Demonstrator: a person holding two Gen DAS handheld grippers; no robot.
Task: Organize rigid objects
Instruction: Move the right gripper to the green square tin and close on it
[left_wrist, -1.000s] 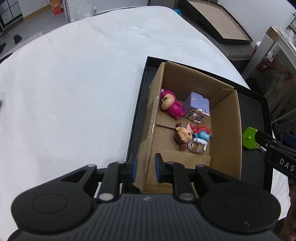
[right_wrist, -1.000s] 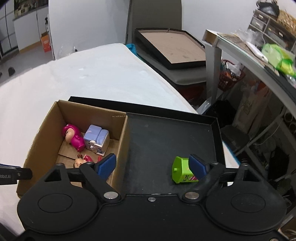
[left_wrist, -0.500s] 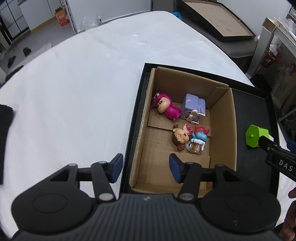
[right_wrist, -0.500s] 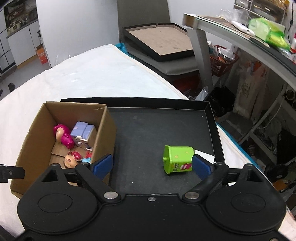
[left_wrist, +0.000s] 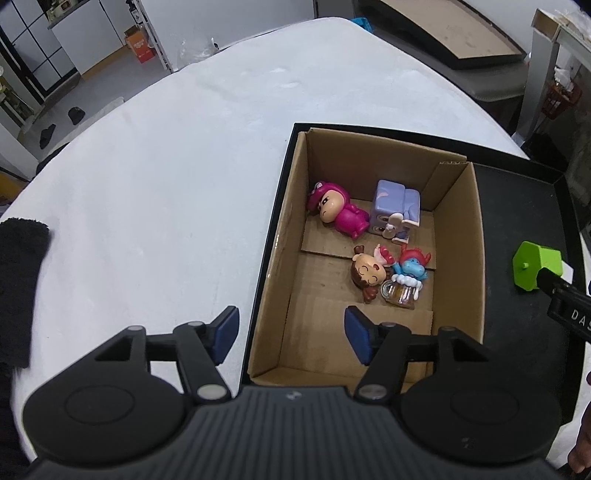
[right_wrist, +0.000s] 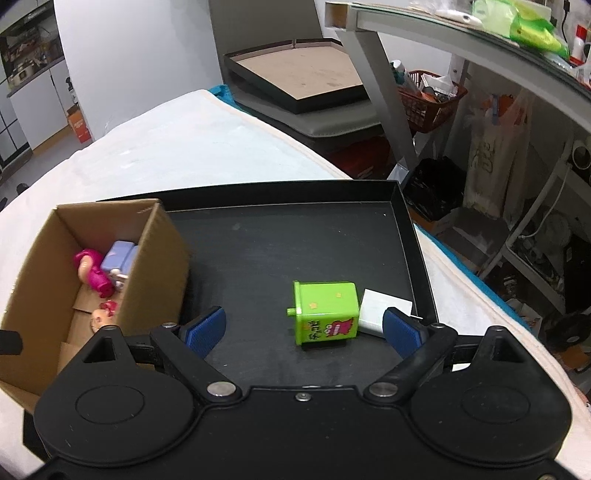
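Cardboard box (left_wrist: 458, 254) stands at the left of the black tray (right_wrist: 295, 240). The left gripper (left_wrist: 290, 334) has just been opening, with only the box's near wall between its pads. To the right, the green toy (right_wrist: 327, 312) lies on its side before the right gripper (right_wrist: 303, 328), whose jaws are wide. Best to lower straight and close on the flat sides.

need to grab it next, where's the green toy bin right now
In the right wrist view the green toy bin lies on its side on the black tray, right of the cardboard box, beside a white card.
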